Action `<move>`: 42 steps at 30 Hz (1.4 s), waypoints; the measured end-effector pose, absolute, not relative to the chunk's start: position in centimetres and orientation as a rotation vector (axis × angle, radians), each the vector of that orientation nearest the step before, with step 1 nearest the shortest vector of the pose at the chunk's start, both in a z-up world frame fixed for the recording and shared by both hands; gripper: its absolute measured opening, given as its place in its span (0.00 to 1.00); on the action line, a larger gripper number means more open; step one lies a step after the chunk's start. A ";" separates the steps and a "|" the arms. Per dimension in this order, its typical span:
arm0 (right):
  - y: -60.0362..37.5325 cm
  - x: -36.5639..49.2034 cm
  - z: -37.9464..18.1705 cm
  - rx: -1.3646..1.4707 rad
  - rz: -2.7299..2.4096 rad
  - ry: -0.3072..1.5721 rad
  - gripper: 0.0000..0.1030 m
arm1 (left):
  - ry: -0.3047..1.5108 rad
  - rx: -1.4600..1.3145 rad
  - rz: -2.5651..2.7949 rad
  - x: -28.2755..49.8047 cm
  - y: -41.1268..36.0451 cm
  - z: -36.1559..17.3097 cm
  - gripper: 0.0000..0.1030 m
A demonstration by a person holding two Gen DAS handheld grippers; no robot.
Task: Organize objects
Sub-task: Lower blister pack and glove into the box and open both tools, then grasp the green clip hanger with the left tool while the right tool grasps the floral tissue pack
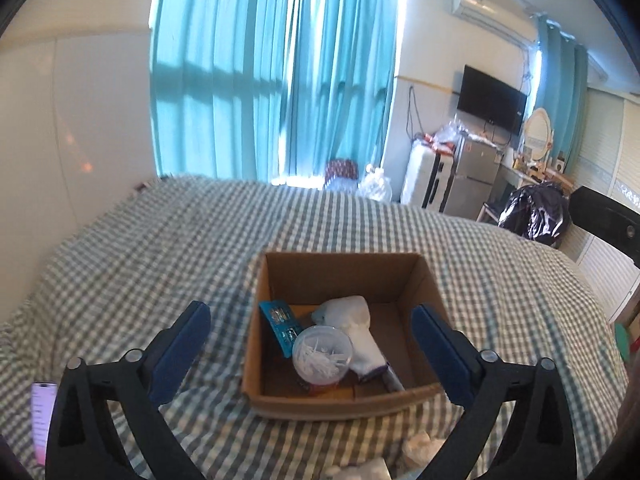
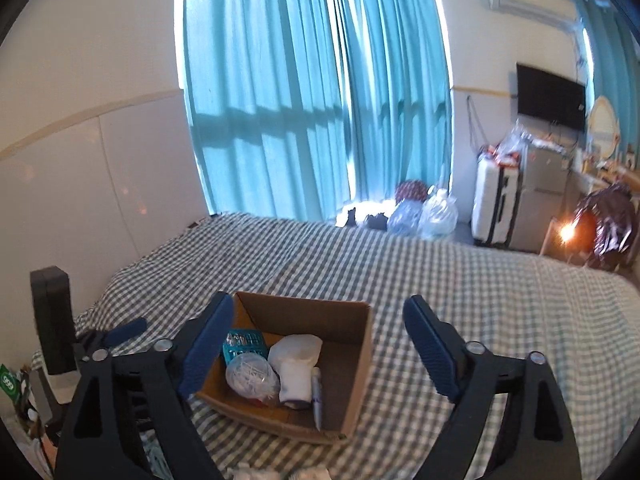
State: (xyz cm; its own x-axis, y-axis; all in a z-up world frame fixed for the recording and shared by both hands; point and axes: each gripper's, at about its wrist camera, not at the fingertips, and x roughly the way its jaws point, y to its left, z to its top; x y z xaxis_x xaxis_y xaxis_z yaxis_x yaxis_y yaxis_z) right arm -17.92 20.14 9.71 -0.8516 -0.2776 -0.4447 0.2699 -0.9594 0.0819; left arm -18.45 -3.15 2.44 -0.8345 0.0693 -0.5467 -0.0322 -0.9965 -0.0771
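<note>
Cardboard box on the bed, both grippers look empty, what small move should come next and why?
Probably lower the left gripper toward the white items lying loose on the checked bedspread near the cardboard box. Both grippers are open and hold nothing, and the box already holds several things with room left.

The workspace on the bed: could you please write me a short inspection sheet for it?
Surface: bed under a grey-white checked cover.
Job's things: open cardboard box holding a clear round tub of small white pieces, a white glove, a teal packet and a pen-like item.
Clutter: phone with lit screen at the left; white crumpled items at the near edge.
Grippers: left gripper and right gripper both open, empty, near the box.
Cables: cords on the far wall.
Surroundings: teal curtains, wall television, white suitcase, air conditioner.
</note>
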 end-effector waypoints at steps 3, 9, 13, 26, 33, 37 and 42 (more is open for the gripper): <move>20.5 -14.9 11.0 0.646 -2.783 0.012 0.89 | -0.074 -0.851 2.971 -15.7 -3.0 4.1 1.00; 21.3 -10.1 11.4 0.634 -2.781 0.031 0.89 | -0.024 -0.839 3.008 -11.4 -2.8 5.4 1.00; 21.9 -8.0 10.8 0.631 -2.780 0.018 0.89 | -0.054 -0.842 3.025 -9.7 -3.1 5.0 1.00; 21.9 -5.5 6.5 0.681 -2.746 0.043 0.89 | -0.072 -0.938 3.078 -7.2 -4.6 1.3 1.00; 20.3 -7.2 -0.9 0.887 -2.677 0.101 0.89 | -0.027 -1.129 3.042 -7.6 -4.8 -4.7 1.00; 19.4 -8.2 -6.7 1.043 -2.624 0.127 0.89 | 0.027 -1.252 2.999 -7.9 -4.0 -9.1 1.00; 18.0 -8.9 -12.1 1.202 -2.511 0.168 0.89 | 0.102 -1.384 2.938 -8.2 -3.1 -13.1 1.00</move>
State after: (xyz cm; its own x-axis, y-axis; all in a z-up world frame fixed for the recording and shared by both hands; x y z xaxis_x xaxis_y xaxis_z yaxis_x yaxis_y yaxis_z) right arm -8.88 17.99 -12.08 -0.5784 -0.2609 -0.7729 0.3616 -0.9313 0.0438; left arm -8.19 -3.08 -13.13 -0.6326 -0.1240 -0.7645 0.0706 -0.9922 0.1025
